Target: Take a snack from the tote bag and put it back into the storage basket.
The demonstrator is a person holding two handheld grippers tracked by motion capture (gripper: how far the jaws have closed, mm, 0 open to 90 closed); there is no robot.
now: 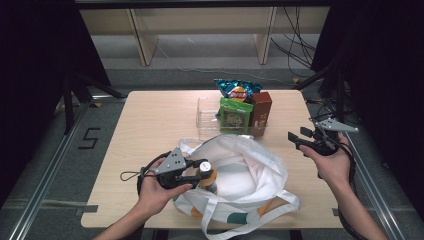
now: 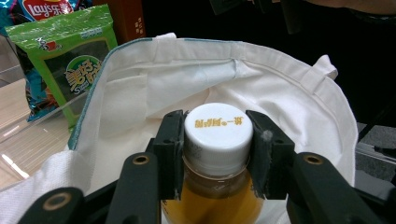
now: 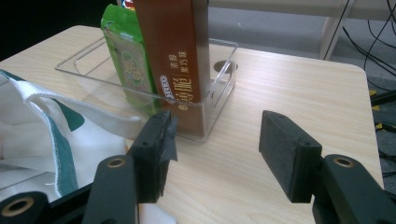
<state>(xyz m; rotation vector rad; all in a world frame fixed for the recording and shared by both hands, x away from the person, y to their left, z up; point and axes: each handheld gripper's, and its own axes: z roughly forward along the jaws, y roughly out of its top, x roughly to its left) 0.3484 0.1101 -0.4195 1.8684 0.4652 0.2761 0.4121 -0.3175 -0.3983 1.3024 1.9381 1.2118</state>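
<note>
A bottle [image 1: 208,178] of amber drink with a white cap [image 2: 218,128] stands upright at the mouth of a white cloth tote bag [image 1: 252,172]. My left gripper [image 1: 201,171] is shut on it, its pads [image 2: 173,140] pressing both sides of the cap just above the bag's opening [image 2: 196,74]. My right gripper [image 1: 296,140] hovers over the table's right side, open, with nothing between its jaws [image 3: 217,135]. It faces a brown box [image 3: 173,51] standing in a clear plastic bin [image 3: 219,79].
The clear bin [image 1: 206,117] sits at the back middle of the wooden table [image 1: 155,120] and holds a green snack packet [image 1: 235,116], the brown box [image 1: 261,112] and a blue crisp bag [image 1: 237,89]. The tote's handles [image 1: 250,212] hang over the table's front edge.
</note>
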